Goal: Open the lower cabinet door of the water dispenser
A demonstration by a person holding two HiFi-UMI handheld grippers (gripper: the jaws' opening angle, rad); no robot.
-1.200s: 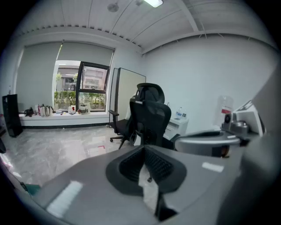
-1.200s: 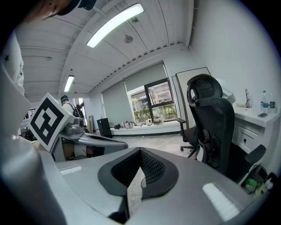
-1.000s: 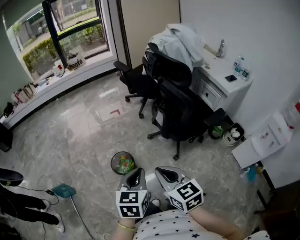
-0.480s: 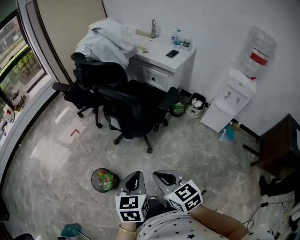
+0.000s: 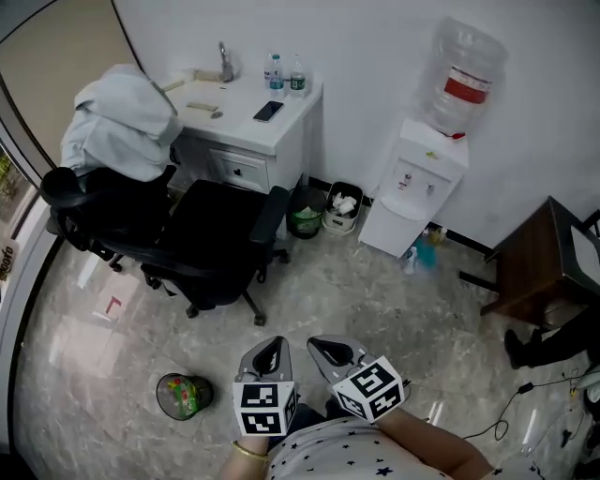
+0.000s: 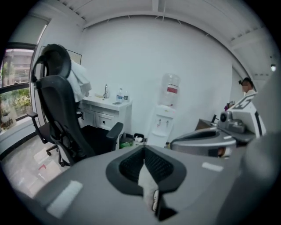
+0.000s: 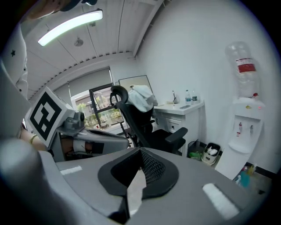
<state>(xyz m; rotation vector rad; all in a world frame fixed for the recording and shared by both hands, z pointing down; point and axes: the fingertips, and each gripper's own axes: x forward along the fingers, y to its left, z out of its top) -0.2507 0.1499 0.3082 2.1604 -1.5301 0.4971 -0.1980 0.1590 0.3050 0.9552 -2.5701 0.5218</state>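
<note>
One dispenser shifted left, two closed claws

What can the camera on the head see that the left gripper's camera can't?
Only the head view shows the round bin full of colourful rubbish, standing on the floor near the person. Only the left gripper view shows the ceiling. Both views show the water dispenser against the wall, the black chair and the white desk.
</note>
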